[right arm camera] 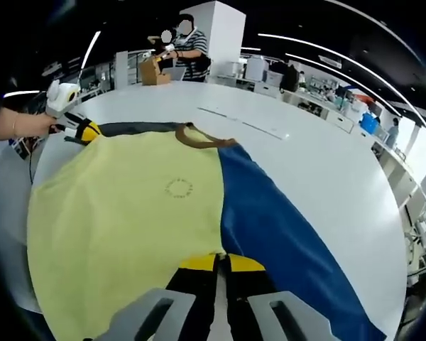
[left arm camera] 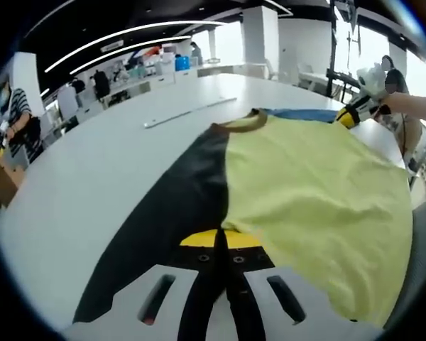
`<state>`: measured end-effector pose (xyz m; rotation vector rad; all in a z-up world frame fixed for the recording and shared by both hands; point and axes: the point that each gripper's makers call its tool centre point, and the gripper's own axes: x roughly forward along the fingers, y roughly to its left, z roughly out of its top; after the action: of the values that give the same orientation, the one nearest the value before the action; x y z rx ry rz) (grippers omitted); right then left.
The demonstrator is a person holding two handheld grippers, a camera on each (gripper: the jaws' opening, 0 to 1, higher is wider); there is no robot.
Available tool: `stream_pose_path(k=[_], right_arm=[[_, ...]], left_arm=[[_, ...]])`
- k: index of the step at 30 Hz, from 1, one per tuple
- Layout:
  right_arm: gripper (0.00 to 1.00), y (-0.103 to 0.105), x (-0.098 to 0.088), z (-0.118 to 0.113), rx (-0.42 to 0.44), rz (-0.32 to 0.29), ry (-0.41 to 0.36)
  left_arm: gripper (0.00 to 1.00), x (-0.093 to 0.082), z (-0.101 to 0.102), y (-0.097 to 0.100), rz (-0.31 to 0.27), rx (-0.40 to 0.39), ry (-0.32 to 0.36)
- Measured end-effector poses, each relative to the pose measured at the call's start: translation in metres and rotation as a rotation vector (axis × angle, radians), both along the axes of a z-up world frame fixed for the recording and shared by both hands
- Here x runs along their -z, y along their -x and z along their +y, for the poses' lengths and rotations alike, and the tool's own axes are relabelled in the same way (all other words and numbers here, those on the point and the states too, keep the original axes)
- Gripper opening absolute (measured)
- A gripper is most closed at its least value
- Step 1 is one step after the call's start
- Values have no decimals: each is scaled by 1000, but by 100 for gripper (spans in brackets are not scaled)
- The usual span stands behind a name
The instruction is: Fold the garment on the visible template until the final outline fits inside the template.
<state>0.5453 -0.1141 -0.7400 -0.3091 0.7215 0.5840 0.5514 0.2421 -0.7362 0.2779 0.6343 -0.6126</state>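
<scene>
The left gripper (left arm camera: 221, 245) rose from the bottom of the frame, its yellow-tipped jaws closed on the garment's (left arm camera: 298, 192) hem where black met yellow. The garment spread up the white table (left arm camera: 92, 170) toward its brown collar (left arm camera: 243, 123). At upper right, the right gripper (left arm camera: 355, 114) gripped the far edge.

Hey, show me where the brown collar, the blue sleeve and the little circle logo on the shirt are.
brown collar (right arm camera: 199, 139), right gripper view, on the front band of the neckline.
blue sleeve (right arm camera: 284, 227), right gripper view, mid-panel of the fabric.
circle logo (right arm camera: 178, 188), right gripper view, on the ring's centre on the yellow chest.
</scene>
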Motion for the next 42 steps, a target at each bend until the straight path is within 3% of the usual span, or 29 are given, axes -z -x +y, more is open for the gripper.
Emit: stream_pose_path(k=[5, 12, 18, 23, 29, 42], right_arm=[[15, 1, -5, -7, 47, 7, -35], [40, 5, -12, -25, 111, 3, -60], [51, 11, -21, -47, 195, -3, -87], [58, 15, -24, -74, 290, -10, -119], [64, 22, -25, -108, 383, -5, -134], [69, 44, -24, -165, 530, 3, -100]], left_arm=[[1, -5, 0, 3, 7, -18, 20], [26, -17, 6, 5, -10, -67, 62], [43, -27, 9, 12, -13, -124, 139], [61, -33, 11, 20, -26, -147, 176], [75, -37, 10, 30, -36, -136, 171], [91, -36, 4, 48, -32, -116, 180]])
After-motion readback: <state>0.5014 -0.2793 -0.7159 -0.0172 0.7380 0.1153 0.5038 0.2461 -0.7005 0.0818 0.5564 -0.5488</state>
